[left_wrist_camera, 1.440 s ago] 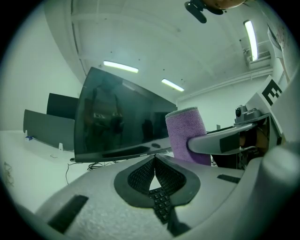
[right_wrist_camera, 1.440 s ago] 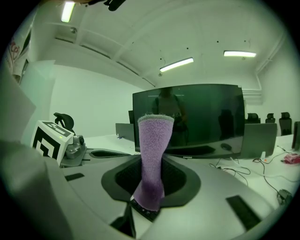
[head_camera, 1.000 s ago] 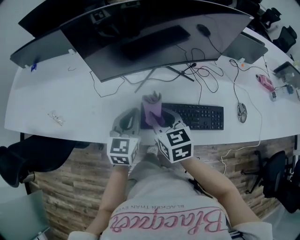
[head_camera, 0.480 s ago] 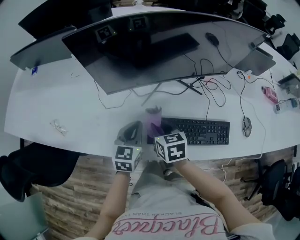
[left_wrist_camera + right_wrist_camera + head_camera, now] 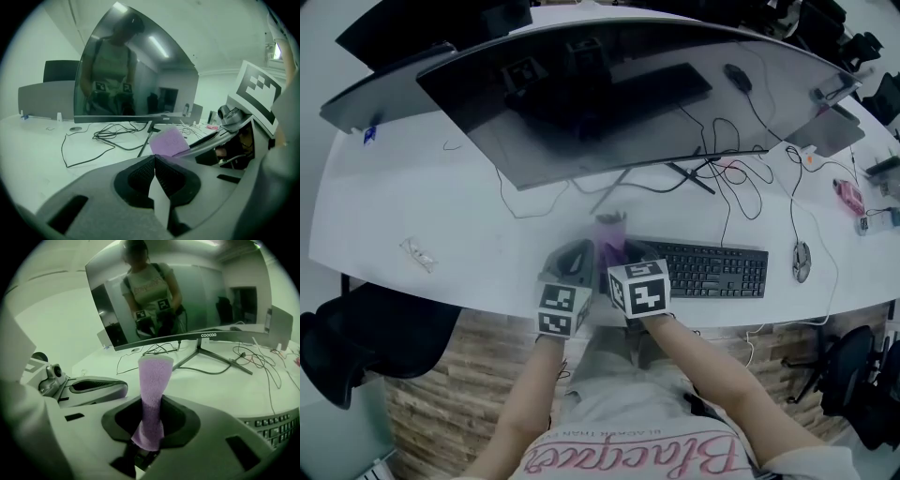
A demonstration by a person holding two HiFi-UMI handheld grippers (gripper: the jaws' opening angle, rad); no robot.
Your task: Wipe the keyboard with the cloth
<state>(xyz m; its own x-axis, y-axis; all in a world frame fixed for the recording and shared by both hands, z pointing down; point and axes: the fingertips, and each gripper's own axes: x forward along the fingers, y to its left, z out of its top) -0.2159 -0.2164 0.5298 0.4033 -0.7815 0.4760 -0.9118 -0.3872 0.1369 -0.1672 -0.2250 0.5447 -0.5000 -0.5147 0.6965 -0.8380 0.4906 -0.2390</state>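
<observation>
The black keyboard [image 5: 717, 270] lies near the desk's front edge, and its keys show at the lower right of the right gripper view [image 5: 276, 423]. My right gripper [image 5: 617, 255] is shut on a purple cloth [image 5: 610, 236] at the keyboard's left end. The cloth [image 5: 152, 394] stands up twisted from between the jaws of that gripper [image 5: 151, 405]. My left gripper [image 5: 572, 260] sits just left of it on the desk, shut with nothing held [image 5: 154, 160]. The cloth [image 5: 169, 141] shows just past its tips.
A wide curved monitor [image 5: 609, 94] on a splayed stand [image 5: 623, 178] fills the desk behind the keyboard. Cables [image 5: 722, 155] trail to the right, and a mouse [image 5: 802, 261] lies right of the keyboard. A small clear wrapper [image 5: 414, 253] lies at the left.
Both grippers have drawn back toward the desk's front edge. The cloth has moved left, from over the keyboard's left keys to its left end. The head view has shifted.
</observation>
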